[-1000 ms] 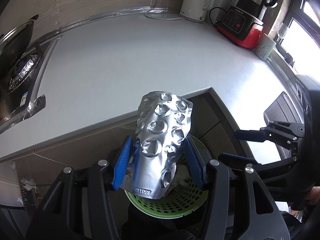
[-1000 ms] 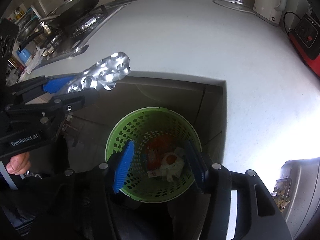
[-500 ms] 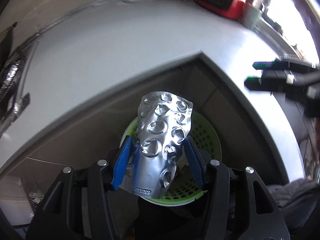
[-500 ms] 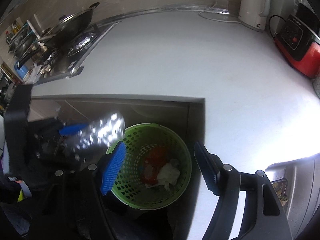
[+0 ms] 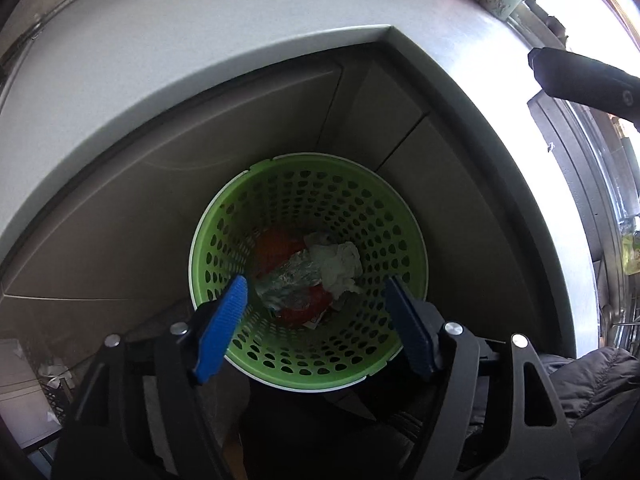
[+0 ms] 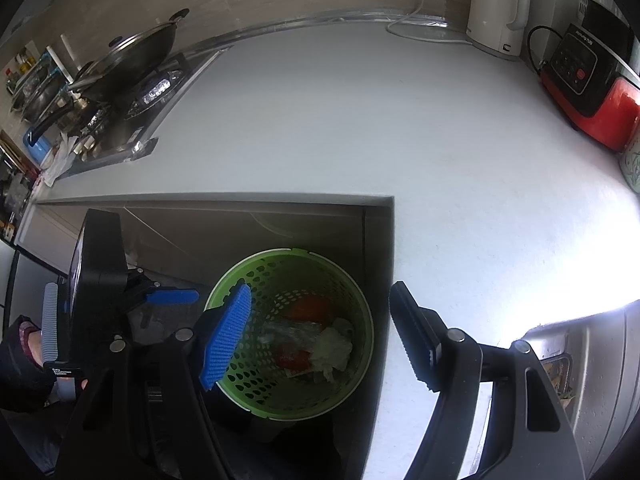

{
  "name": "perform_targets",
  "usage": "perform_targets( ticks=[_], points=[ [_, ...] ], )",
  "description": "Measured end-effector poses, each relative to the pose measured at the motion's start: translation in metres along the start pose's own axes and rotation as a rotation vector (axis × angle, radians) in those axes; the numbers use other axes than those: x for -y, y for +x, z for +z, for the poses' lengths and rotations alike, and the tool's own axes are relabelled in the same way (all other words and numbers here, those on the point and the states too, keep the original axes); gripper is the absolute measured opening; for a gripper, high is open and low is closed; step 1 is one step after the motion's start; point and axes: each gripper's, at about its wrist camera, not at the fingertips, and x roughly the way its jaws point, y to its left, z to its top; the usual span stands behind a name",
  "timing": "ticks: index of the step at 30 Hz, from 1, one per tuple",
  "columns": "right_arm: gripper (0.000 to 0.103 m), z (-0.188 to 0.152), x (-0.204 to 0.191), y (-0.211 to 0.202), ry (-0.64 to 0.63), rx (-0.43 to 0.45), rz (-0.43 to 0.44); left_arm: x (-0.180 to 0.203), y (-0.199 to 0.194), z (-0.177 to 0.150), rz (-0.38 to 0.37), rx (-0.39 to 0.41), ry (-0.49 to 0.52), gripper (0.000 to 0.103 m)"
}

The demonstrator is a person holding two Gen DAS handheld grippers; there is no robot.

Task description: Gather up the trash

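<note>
A second ago the left gripper clamped the silver blister pack; now its jaws are opening with nothing between them, and the pack lies in the green basket among other trash. The right gripper stands apart, wider than before, empty

Basket on floor below counter corner, blister pack and tissue inside, kettle at counter's back.

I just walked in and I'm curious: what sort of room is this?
Most likely a home kitchen: a lidded wok on a gas hob, a white electric kettle on the pale countertop, and a green waste basket below.
</note>
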Motion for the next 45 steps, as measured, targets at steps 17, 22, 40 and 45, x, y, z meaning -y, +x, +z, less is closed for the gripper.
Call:
perform_targets(
  ticks=[17, 22, 40, 45],
  points=[
    [0.080, 0.008, 0.003, 0.002, 0.012, 0.012, -0.004, -0.024, -0.059, 0.028, 0.228, 0.193, -0.124, 0.095],
    [0.081, 0.013, 0.003, 0.002, 0.011, 0.020, -0.007, -0.031, -0.082, 0.039, 0.270, 0.256, -0.157, 0.095],
    [0.099, 0.091, 0.013, -0.055, 0.059, 0.287, -0.078, -0.059, -0.202, 0.127, 0.329, 0.598, -0.427, 0.095],
    [0.101, 0.123, 0.007, -0.084, 0.037, 0.405, -0.105, -0.062, -0.239, 0.152, 0.395, 0.679, -0.485, 0.095]
  ],
)
